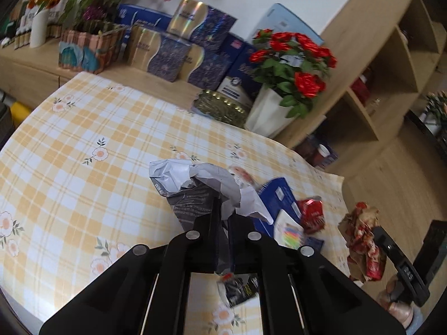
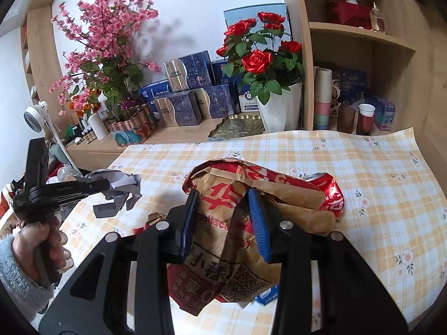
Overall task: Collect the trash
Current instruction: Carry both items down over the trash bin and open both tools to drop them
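Your left gripper [image 1: 222,217] is pinched shut on a crumpled grey-and-white plastic mailing bag [image 1: 195,187], its black fingers pressed close together with the bag bunched between them and held above the yellow-and-white checked tablecloth with small flowers [image 1: 83,128]. Your right gripper [image 2: 226,217] clamps a crumpled brown paper bag with red printing [image 2: 223,240] between its blue-padded fingers [image 2: 258,223]; the bag fills the gap, so the fingers sit partly apart around it.

From the right wrist view, a crushed red drink can [image 2: 332,192] lies on the cloth just behind the paper bag. From the left wrist view, more trash remains on the cloth: a flattened blue cardboard box [image 1: 276,198] just right of the mailing bag, a small red foil wrapper [image 1: 311,215] beside it, and a small black-and-white wrapper [image 1: 237,287] under the left gripper.

Beyond the cloth's far edge stands a white pot of red roses [image 1: 268,114], next to a stack of blue-and-gold gift boxes [image 1: 178,53].
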`<state>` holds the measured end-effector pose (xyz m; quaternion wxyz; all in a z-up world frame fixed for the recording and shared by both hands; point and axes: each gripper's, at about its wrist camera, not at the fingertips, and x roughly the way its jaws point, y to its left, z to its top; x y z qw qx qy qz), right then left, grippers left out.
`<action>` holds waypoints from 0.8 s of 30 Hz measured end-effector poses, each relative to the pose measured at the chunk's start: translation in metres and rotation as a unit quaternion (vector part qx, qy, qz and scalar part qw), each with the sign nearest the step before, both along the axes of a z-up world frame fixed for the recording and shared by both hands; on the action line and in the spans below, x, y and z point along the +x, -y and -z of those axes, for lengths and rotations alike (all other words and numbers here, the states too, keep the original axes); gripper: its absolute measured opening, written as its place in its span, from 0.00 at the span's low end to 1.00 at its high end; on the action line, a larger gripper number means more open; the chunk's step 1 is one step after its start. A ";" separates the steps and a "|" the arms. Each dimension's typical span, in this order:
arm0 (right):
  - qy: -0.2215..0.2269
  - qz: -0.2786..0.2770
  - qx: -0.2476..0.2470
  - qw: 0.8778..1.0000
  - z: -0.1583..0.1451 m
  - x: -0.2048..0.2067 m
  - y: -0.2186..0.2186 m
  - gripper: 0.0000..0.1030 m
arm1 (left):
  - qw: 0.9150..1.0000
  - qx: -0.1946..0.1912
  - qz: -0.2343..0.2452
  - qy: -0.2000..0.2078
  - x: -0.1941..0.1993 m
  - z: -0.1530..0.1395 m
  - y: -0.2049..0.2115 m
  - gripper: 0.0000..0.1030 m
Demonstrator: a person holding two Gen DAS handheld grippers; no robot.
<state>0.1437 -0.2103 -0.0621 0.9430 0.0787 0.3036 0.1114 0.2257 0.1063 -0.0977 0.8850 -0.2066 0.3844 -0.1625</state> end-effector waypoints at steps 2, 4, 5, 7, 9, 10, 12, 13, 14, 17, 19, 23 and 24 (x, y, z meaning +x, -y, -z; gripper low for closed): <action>0.000 -0.004 -0.001 1.000 -0.002 -0.014 -0.002 0.38 | 1.000 0.000 0.015 0.007 -0.020 -0.008 0.007 0.05; -0.002 -0.009 -0.004 1.000 -0.001 -0.030 -0.005 0.38 | 1.000 -0.002 0.028 0.012 -0.041 -0.013 0.013 0.05; -0.003 -0.012 -0.006 1.000 -0.001 -0.037 -0.006 0.38 | 0.999 -0.002 0.033 0.013 -0.052 -0.014 0.015 0.05; -0.007 -0.017 -0.010 1.000 0.002 -0.053 -0.009 0.38 | 0.999 -0.003 0.042 0.019 -0.074 -0.017 0.019 0.05; -0.011 -0.022 -0.011 1.000 0.005 -0.068 -0.011 0.38 | 0.998 -0.003 0.052 0.024 -0.097 -0.019 0.023 0.05; -0.014 -0.024 -0.011 1.000 0.008 -0.077 -0.012 0.38 | 0.998 -0.002 0.058 0.026 -0.107 -0.020 0.025 0.05; -0.019 -0.028 -0.010 0.999 0.013 -0.092 -0.014 0.38 | 0.997 0.003 0.066 0.029 -0.122 -0.021 0.029 0.05; -0.021 -0.029 -0.009 0.999 0.015 -0.098 -0.015 0.38 | 0.997 0.005 0.071 0.032 -0.133 -0.022 0.031 0.05; -0.024 -0.031 -0.007 0.999 0.018 -0.107 -0.016 0.38 | 0.997 0.006 0.076 0.034 -0.141 -0.022 0.032 0.05; -0.033 -0.036 -0.003 0.999 0.030 -0.130 -0.021 0.38 | 0.995 0.011 0.087 0.040 -0.165 -0.023 0.037 0.05; -0.040 -0.039 0.000 0.998 0.038 -0.143 -0.023 0.38 | 0.995 0.012 0.094 0.043 -0.181 -0.021 0.040 0.05; -0.064 -0.046 0.005 0.997 0.063 -0.167 -0.030 0.38 | 0.994 0.010 0.104 0.045 -0.207 -0.015 0.045 0.05; -0.070 -0.048 0.009 0.996 0.068 -0.171 -0.030 0.38 | 0.993 0.012 0.105 0.046 -0.213 -0.014 0.046 0.05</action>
